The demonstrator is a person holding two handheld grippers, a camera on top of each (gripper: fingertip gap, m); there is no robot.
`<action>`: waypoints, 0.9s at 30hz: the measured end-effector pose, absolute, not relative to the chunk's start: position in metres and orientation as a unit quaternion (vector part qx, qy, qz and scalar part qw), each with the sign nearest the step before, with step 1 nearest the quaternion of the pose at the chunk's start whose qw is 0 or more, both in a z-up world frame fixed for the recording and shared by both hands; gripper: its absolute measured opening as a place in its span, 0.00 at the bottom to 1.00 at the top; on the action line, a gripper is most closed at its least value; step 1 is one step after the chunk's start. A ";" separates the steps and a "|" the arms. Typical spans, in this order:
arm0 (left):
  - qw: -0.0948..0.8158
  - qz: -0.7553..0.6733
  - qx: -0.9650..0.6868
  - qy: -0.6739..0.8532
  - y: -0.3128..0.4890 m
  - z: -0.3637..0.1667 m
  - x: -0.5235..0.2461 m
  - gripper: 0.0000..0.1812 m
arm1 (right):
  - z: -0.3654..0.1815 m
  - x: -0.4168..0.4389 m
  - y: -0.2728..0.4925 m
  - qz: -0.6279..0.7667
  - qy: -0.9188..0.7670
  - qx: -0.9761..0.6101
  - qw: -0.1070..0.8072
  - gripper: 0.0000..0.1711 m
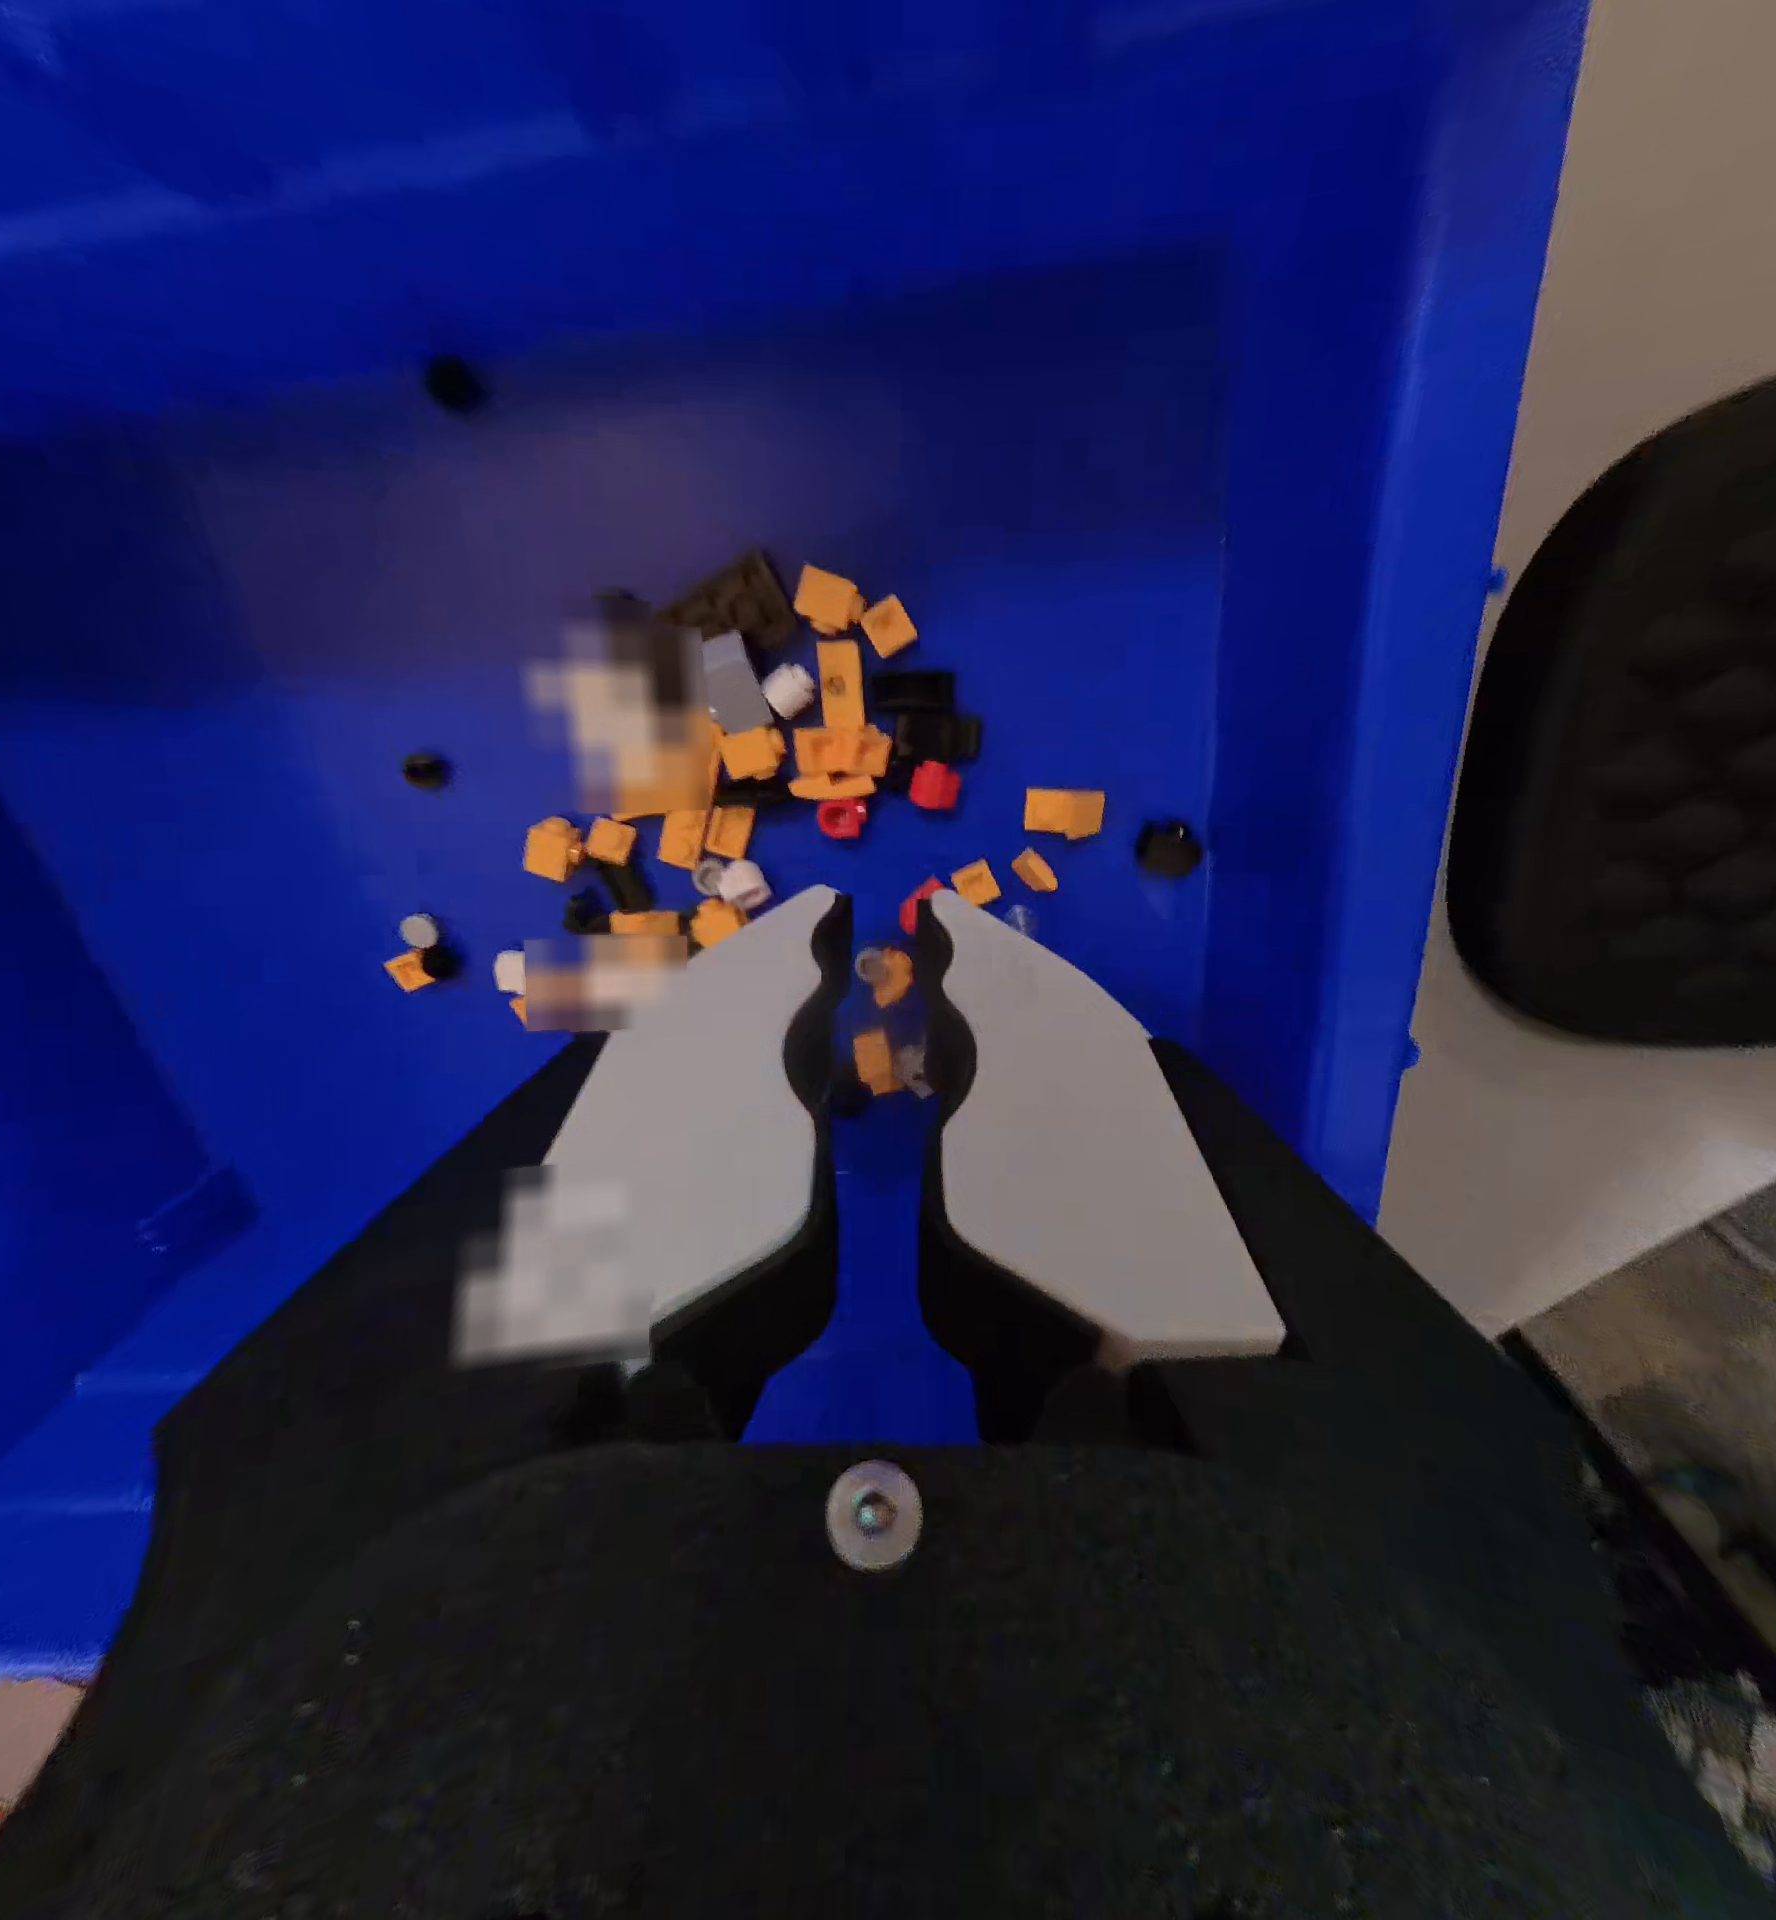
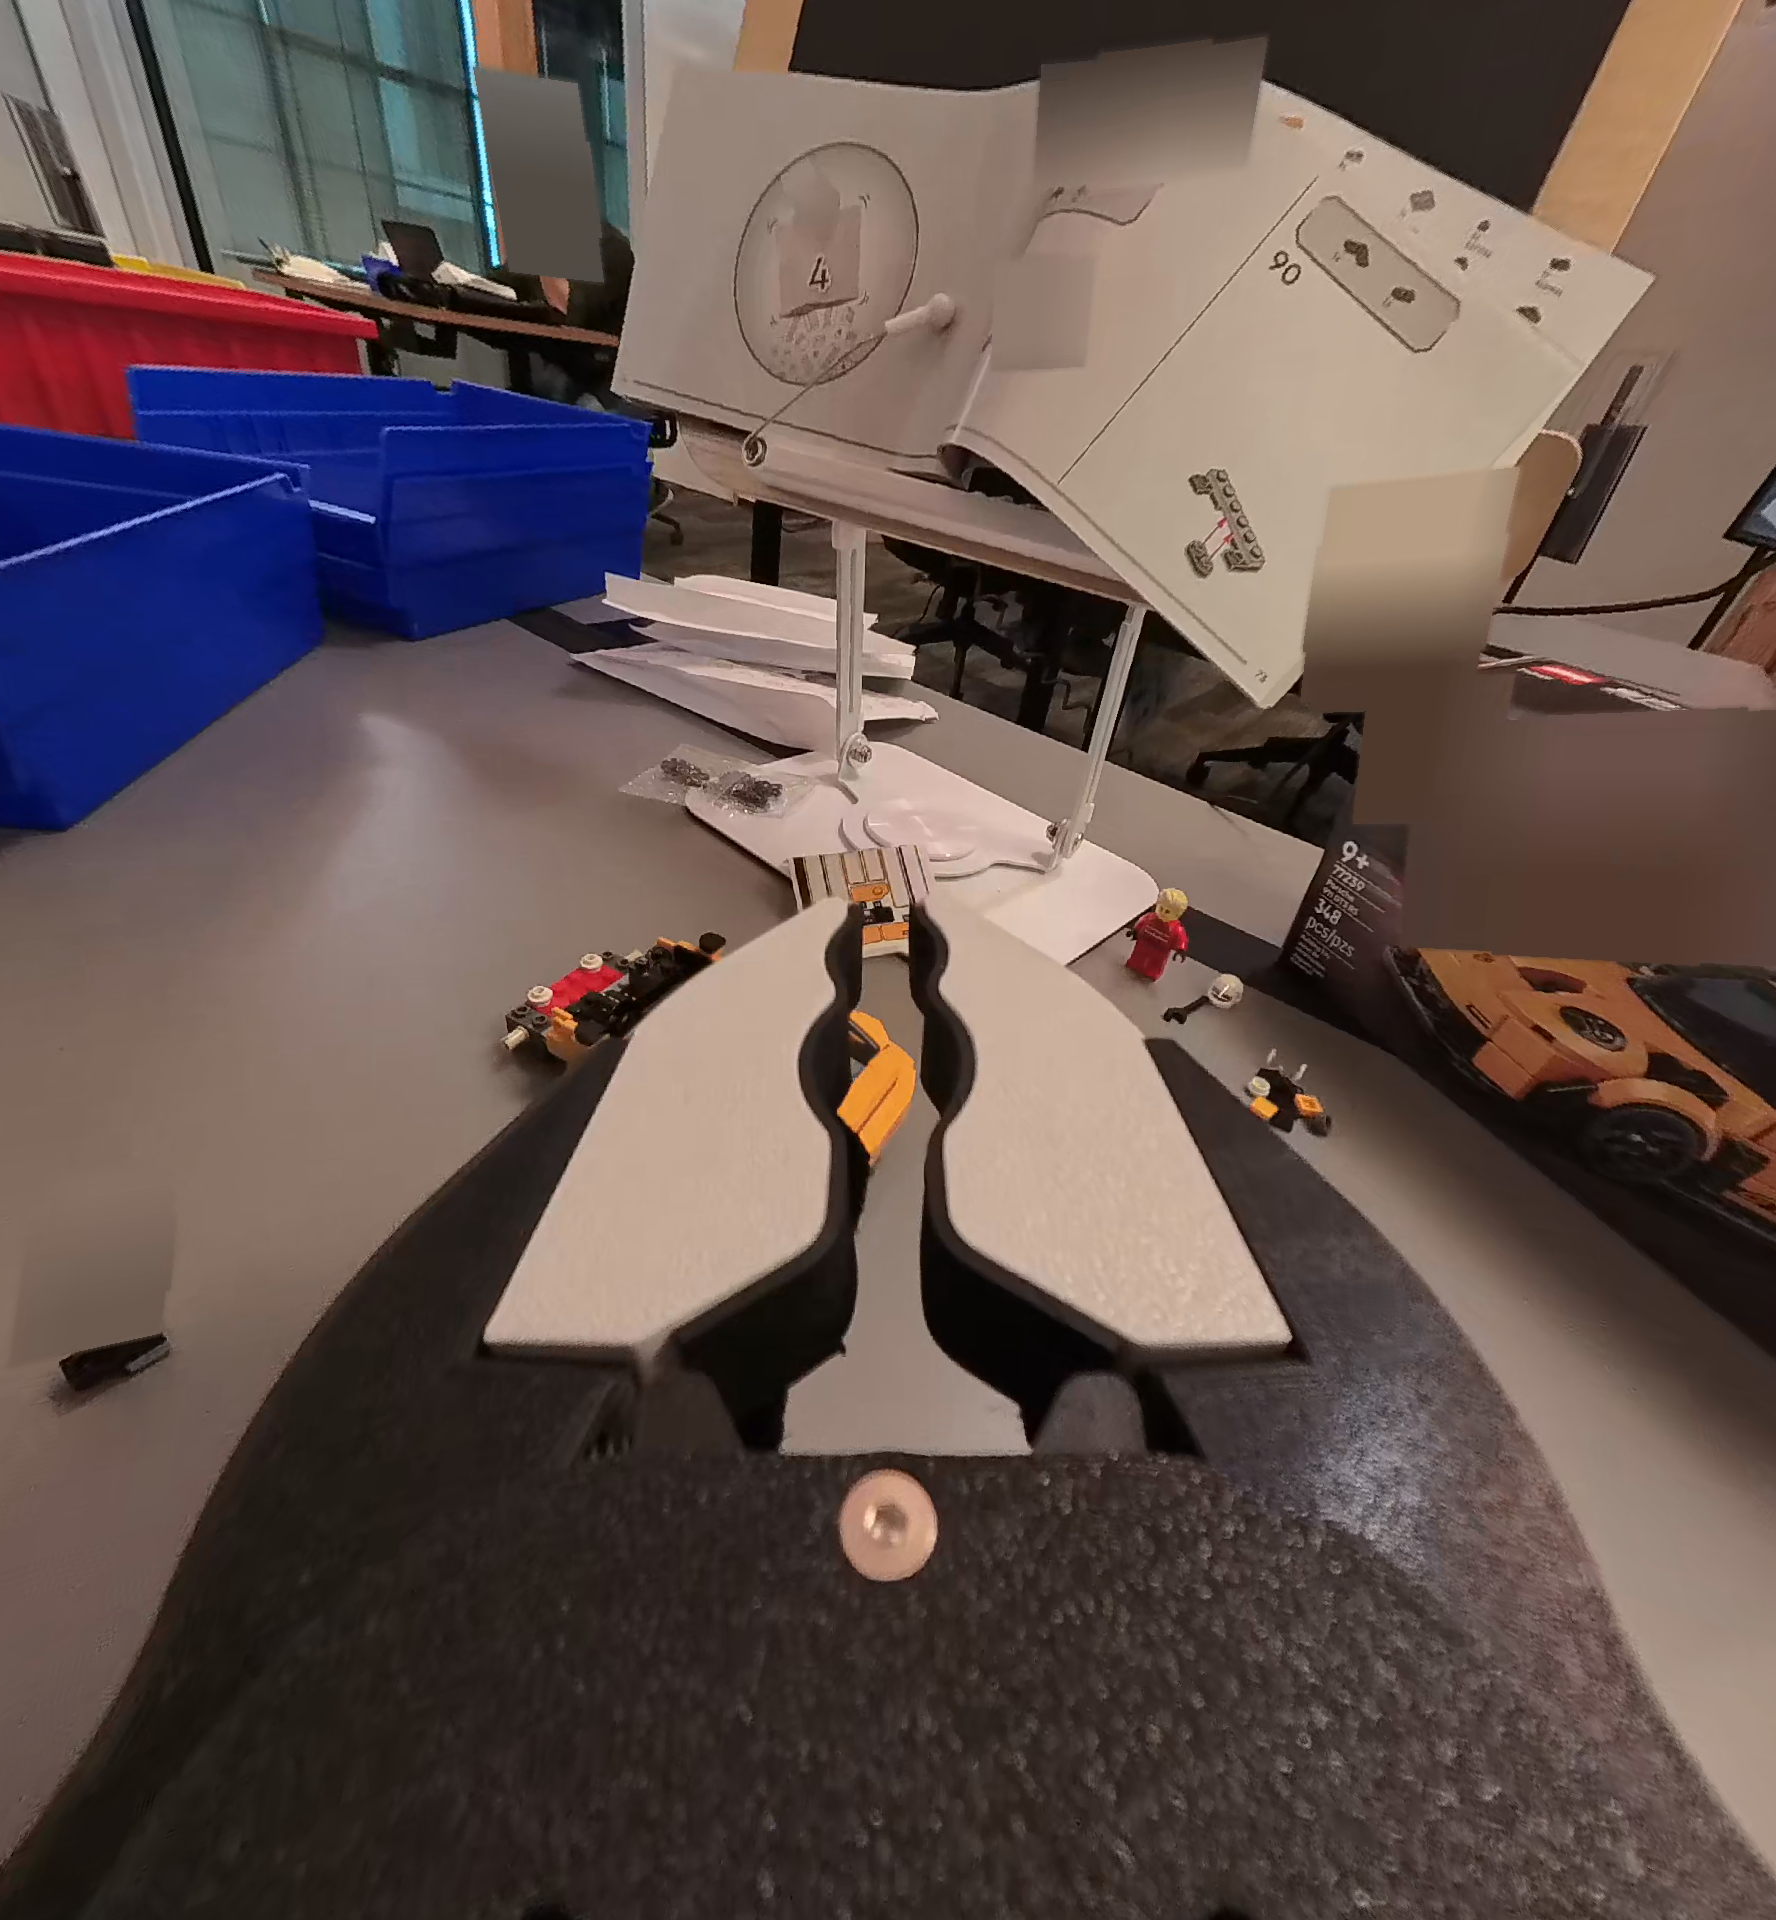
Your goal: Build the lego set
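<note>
Inside a blue bin, loose pieces of the lego set, mostly orange with some black, red and white, heaped on the bin floor. Left gripper poised over the near edge of the heap, jaws a narrow gap apart and clamped on nothing, apparently lined up to pick a small orange brick seen between the fingers; whether the tips touch it cannot be told.

On the grey desk, right gripper hovering low, jaws likewise slightly apart and empty. Beneath and beyond it, an orange curved car part, its long axis running away from the camera, roughly along the fingers. Just left, a red-and-black chassis section lying lengthwise across the view, slanted toward the far right. Ahead, a white stand propping the open instruction booklet toward the builder, likely for reading hands-free. A minifigure upright beside the stand's base; the set's box flat at right. More blue bins at left, probably keeping pieces sorted.
</note>
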State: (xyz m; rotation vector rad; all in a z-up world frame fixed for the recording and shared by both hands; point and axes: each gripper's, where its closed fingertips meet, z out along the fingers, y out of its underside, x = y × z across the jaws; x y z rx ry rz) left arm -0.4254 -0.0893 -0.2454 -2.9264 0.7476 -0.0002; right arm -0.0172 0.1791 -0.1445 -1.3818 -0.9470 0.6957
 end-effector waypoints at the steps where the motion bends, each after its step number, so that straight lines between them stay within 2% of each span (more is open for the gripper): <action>1: 0.039 -0.010 -0.966 0.254 -0.096 -0.249 -0.423 0.06 | -0.146 -0.017 0.180 0.301 -0.412 -0.601 0.615 0.04; 9: -0.080 -0.022 -0.957 0.277 -0.129 -0.266 -0.417 0.09 | -0.157 -0.021 0.181 0.301 -0.419 -0.609 0.603 0.04; 18: -0.094 0.002 -0.960 0.262 -0.126 -0.272 -0.424 0.04 | -0.156 -0.020 0.182 0.299 -0.418 -0.609 0.604 0.04; 21: -0.018 0.001 -0.966 0.257 -0.107 -0.245 -0.410 0.03 | -0.155 -0.020 0.181 0.302 -0.417 -0.607 0.605 0.04; 24: 0.138 -0.057 -0.951 0.269 -0.067 -0.201 -0.356 0.03 | -0.153 -0.020 0.179 0.312 -0.416 -0.603 0.605 0.04; 27: 0.278 -0.173 -0.907 0.263 -0.029 -0.174 -0.284 0.03 | -0.146 -0.028 0.159 0.341 -0.447 -0.570 0.599 0.04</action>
